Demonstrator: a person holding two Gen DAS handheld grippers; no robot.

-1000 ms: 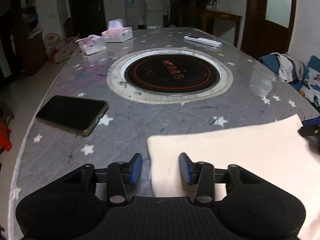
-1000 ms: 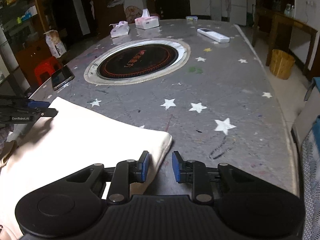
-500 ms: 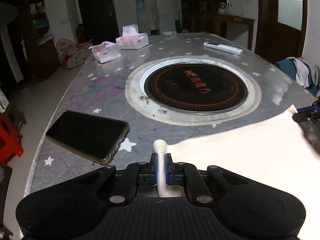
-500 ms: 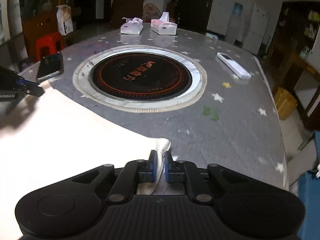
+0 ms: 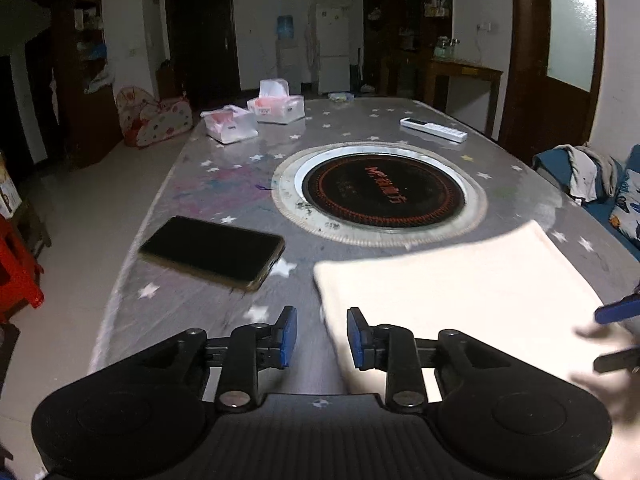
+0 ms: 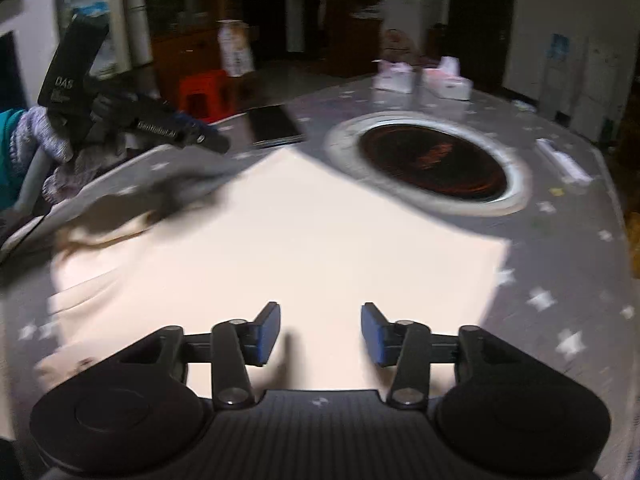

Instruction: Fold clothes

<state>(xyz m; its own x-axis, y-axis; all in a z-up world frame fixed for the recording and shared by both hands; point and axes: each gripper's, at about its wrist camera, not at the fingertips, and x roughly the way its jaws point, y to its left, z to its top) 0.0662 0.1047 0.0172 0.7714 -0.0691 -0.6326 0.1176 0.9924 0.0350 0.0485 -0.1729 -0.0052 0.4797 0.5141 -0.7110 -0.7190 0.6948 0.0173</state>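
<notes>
Over cream cloth [image 5: 460, 280] on table [image 5: 224, 184]: left gripper [image 5: 322, 338] level, fingers wide; right gripper [image 6: 320, 334] likewise, empty.

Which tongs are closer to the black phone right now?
Left. The left tongs sit at the cloth's left edge, just behind the phone. The right tongs are over the cloth, farther from it.

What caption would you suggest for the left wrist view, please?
Open left tongs at the corner of a folded cream garment, smartphone lying beside it on the star-print table.
</notes>
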